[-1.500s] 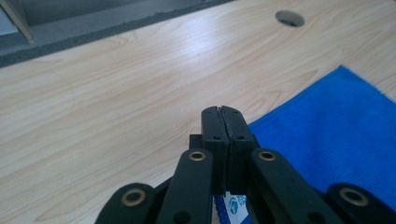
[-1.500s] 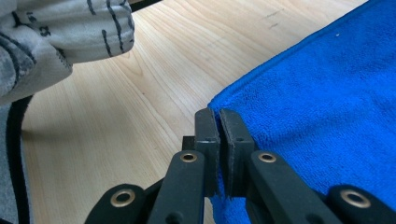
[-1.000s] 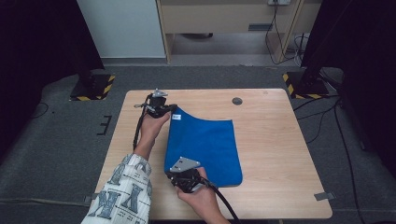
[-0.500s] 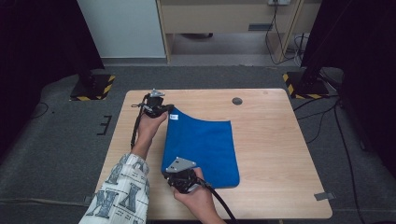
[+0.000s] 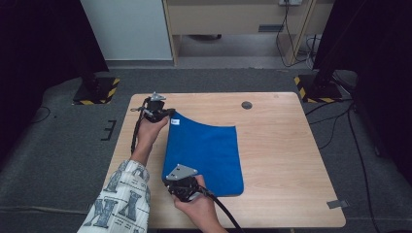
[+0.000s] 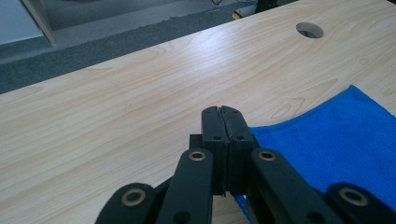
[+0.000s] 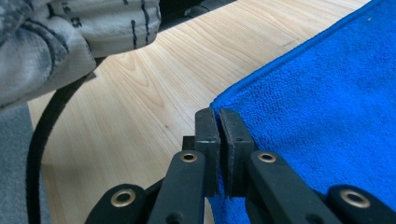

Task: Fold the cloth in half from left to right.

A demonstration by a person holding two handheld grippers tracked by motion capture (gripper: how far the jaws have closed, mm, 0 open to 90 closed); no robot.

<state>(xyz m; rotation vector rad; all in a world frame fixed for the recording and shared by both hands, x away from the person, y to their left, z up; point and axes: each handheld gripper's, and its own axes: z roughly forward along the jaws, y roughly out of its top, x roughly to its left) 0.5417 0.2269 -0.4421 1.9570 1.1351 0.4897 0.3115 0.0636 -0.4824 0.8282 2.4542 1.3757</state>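
Blue microfiber cloth (image 5: pixel 206 155) has slid toward frame's left vs a sec ago. Left gripper (image 5: pixel 163 113) & right gripper (image 5: pixel 183 190) both clamped on its corners, prob dragging/straightening it.

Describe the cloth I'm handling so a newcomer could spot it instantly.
On the wooden table, left of centre, lies a blue cloth stretched between the two hand-held grippers. It is the table's one bright blue, fuzzy thing, with a small white tag at its far corner.
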